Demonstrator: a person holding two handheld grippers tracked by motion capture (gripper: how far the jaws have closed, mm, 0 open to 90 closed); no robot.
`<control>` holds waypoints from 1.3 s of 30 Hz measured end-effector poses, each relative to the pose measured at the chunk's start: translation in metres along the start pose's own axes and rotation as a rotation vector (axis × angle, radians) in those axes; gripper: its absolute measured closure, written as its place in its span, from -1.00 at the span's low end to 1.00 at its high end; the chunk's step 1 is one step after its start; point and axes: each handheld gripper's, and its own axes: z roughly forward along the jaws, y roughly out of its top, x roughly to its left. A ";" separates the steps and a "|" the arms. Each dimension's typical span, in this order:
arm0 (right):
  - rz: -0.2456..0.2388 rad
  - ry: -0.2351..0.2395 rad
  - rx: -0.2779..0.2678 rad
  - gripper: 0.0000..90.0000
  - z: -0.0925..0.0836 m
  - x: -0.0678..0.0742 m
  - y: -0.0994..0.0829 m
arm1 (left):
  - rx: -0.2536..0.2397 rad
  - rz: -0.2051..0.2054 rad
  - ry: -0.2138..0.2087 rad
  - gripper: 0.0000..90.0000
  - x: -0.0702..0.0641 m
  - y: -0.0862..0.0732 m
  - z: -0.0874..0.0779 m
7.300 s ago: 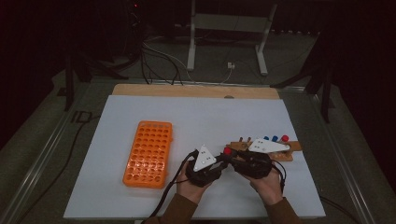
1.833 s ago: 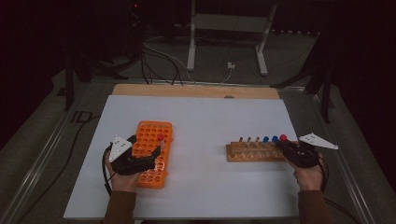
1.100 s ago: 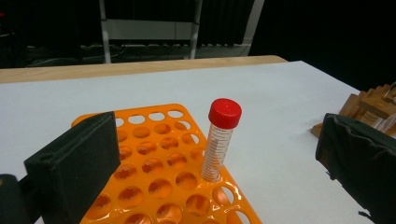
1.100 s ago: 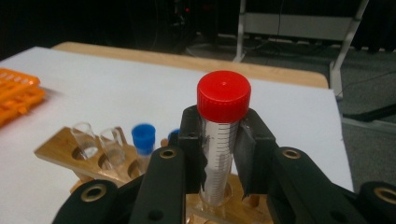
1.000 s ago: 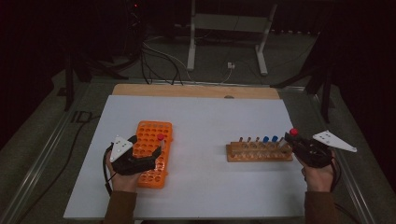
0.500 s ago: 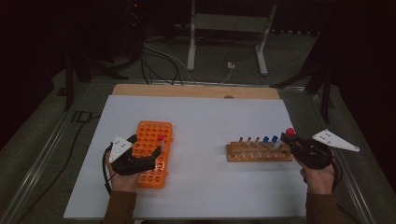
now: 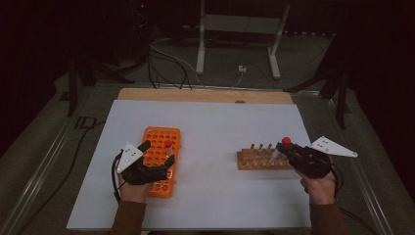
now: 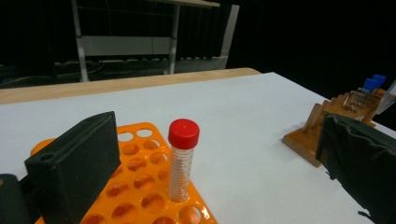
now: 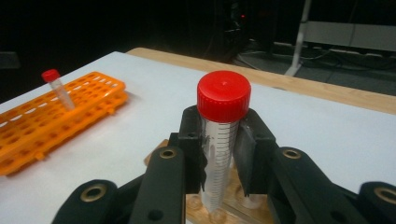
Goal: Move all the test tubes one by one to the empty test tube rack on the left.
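Observation:
An orange tube rack (image 7: 159, 159) lies at the left of the white table, with one red-capped tube (image 7: 168, 145) standing in it. My left gripper (image 7: 159, 154) is open, its jaws wide apart on either side of that tube (image 8: 183, 158) without touching it. At the right, my right gripper (image 7: 282, 149) is shut on a second red-capped tube (image 7: 286, 141), held upright (image 9: 223, 100) just above the right end of a wooden tube rack (image 7: 262, 160). That rack (image 9: 231, 208) shows below the held tube.
The wooden rack (image 8: 303, 137) holds several tubes, some with blue caps (image 8: 373, 84). A wooden board edge (image 7: 205, 95) runs along the table's far side. Metal frame legs (image 7: 200, 44) and cables stand on the floor beyond. Bare white table (image 7: 210, 142) lies between the racks.
My right gripper has carried its red-capped tube leftward, from beyond the wooden rack's right end to over that end. The left gripper has stayed open around the tube in the orange rack.

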 end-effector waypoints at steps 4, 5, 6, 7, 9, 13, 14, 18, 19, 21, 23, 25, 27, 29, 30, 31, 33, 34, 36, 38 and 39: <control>0.001 0.018 0.007 0.66 0.005 0.005 -0.001 | 0.002 0.008 -0.013 -0.99 -0.008 0.001 0.002; 0.005 0.023 0.009 0.66 0.006 0.006 -0.001 | 0.005 0.013 -0.014 -0.99 -0.010 0.002 0.003; 0.004 0.028 0.009 0.65 0.008 0.007 -0.001 | 0.006 0.018 -0.015 -0.99 -0.013 0.002 0.004; 0.005 0.034 0.011 0.66 0.009 0.008 -0.001 | 0.009 0.020 -0.017 -0.99 -0.016 0.002 0.005; 0.007 0.045 0.014 0.66 0.013 0.011 -0.002 | 0.021 0.029 -0.026 -0.99 -0.022 0.003 0.009; 0.010 0.081 0.018 0.66 0.021 0.020 -0.004 | 0.032 0.051 -0.046 -0.98 -0.035 0.005 0.017; 0.001 0.086 0.023 0.66 0.023 0.023 -0.004 | 0.032 0.058 -0.052 -0.98 -0.038 0.006 0.019; -0.020 0.107 0.038 0.66 0.031 0.032 -0.006 | 0.026 0.088 -0.075 -0.98 -0.054 0.011 0.029; -0.019 0.113 0.041 0.66 0.033 0.035 -0.007 | 0.027 0.091 -0.081 -0.98 -0.057 0.012 0.031; -0.021 0.116 0.043 0.66 0.034 0.038 -0.007 | 0.029 0.102 -0.100 -0.98 -0.066 0.014 0.037; -0.018 0.122 0.043 0.66 0.036 0.041 -0.008 | 0.042 0.115 -0.119 -0.98 -0.075 0.014 0.044; -0.016 0.131 0.043 0.66 0.038 0.044 -0.008 | 0.056 0.129 -0.133 -0.97 -0.084 0.014 0.050; -0.020 0.140 0.044 0.65 0.040 0.047 -0.008 | 0.067 0.139 -0.150 -0.97 -0.092 0.013 0.056; -0.025 0.147 0.047 0.66 0.041 0.050 -0.008 | 0.073 0.145 -0.165 -0.96 -0.099 0.012 0.062; -0.028 0.150 0.048 0.66 0.042 0.051 -0.008 | 0.078 0.150 -0.172 -0.94 -0.103 0.012 0.065; -0.028 0.154 0.050 0.66 0.043 0.052 -0.008 | 0.082 0.153 -0.180 -0.93 -0.106 0.012 0.068; -0.030 0.159 0.053 0.66 0.045 0.055 -0.008 | 0.093 0.162 -0.195 -0.91 -0.113 0.010 0.074; -0.031 0.163 0.054 0.66 0.046 0.056 -0.008 | 0.101 0.170 -0.201 -0.91 -0.117 0.009 0.077; -0.028 0.175 0.057 0.66 0.048 0.059 -0.009 | 0.117 0.173 -0.224 -0.89 -0.123 0.007 0.083; -0.031 0.185 0.066 0.66 0.051 0.062 -0.011 | 0.133 0.178 -0.237 -0.87 -0.129 0.005 0.088; -0.034 0.190 0.072 0.66 0.052 0.064 -0.012 | 0.141 0.182 -0.244 -0.86 -0.131 0.004 0.090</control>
